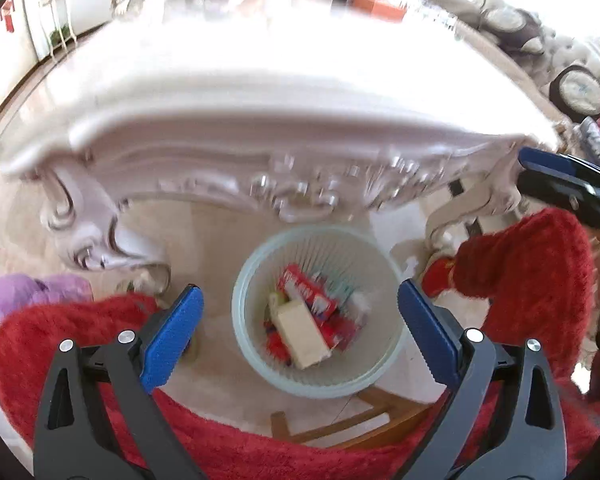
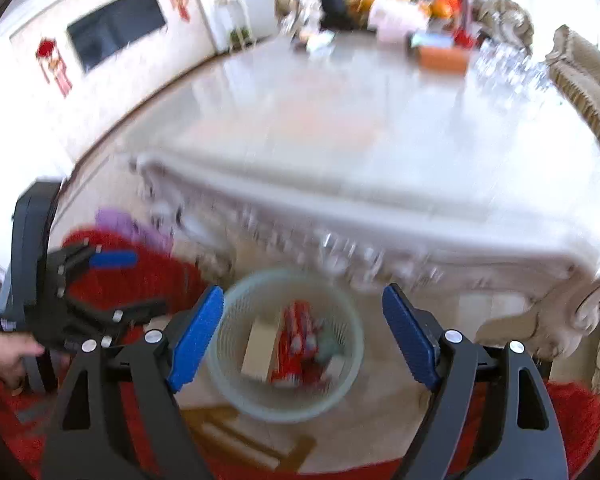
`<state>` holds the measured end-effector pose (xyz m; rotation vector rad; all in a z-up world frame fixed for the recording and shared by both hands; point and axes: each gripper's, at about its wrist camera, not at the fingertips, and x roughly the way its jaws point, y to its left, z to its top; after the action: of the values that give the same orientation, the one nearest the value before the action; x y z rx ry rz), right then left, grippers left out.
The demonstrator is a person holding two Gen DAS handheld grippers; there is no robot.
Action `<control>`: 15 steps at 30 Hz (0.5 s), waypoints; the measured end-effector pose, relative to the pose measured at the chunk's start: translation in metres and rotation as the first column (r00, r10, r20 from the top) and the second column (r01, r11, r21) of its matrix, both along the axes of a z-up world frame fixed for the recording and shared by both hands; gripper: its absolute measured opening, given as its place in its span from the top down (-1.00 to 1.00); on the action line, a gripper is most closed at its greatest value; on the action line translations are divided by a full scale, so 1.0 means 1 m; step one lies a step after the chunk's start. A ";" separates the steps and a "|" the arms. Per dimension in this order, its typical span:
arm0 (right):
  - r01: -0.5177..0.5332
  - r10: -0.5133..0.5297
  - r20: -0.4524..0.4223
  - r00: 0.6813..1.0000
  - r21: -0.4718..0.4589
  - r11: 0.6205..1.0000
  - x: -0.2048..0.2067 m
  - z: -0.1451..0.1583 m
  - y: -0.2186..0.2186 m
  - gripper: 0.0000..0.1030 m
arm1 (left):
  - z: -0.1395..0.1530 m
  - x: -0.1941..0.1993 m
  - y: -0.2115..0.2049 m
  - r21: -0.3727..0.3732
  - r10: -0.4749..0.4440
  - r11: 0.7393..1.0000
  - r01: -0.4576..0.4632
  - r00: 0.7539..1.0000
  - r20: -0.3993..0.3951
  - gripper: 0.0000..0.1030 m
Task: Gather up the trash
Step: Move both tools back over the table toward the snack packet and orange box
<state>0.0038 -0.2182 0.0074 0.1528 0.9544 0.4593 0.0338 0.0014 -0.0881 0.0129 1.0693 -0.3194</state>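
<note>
A pale green mesh waste basket [image 1: 260, 364] stands on the floor under the ornate white table [image 1: 236, 104]. Inside lie a cream box [image 1: 302, 334] and red-and-white packages [image 1: 312, 294]. My left gripper [image 1: 300, 332] hangs above the basket, blue pads wide apart, nothing between them. In the right wrist view the same basket [image 2: 348, 384] holds the cream box [image 2: 260, 346] and red packages [image 2: 296, 344]. My right gripper [image 2: 304, 338] is open over it, empty. The left gripper [image 2: 100, 276] shows at the left, held by a hand [image 2: 8, 360] in a red sleeve.
The white table's [image 2: 360, 140] far end carries an orange box [image 2: 444, 60], glassware [image 2: 504, 72] and clutter. A purple cloth [image 1: 28, 292] lies at the left. Red fuzzy sleeves [image 1: 532, 272] flank the basket. A wooden frame [image 1: 364, 420] sits on the floor below.
</note>
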 end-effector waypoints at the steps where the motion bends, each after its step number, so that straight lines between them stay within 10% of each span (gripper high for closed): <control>1: 0.017 -0.017 0.015 1.000 0.005 1.000 0.006 0.005 -0.003 -0.52 | 0.007 0.001 0.000 -0.012 -0.003 1.000 0.003 1.000 0.017 -0.84; 4: 0.078 -0.078 0.040 0.996 0.002 0.997 0.034 0.015 -0.017 -0.84 | 0.036 0.014 0.005 -0.072 0.007 0.997 -0.001 0.996 0.085 -0.84; 15: 0.269 -0.263 0.085 0.961 -0.084 0.959 0.158 0.022 -0.050 -0.85 | 0.104 0.153 0.040 -0.080 0.145 0.989 -0.128 0.954 0.264 -0.84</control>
<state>0.1619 -0.2684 0.0295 0.1749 0.8670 0.1696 0.1868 0.0409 0.0155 -0.0716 0.7855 -0.2184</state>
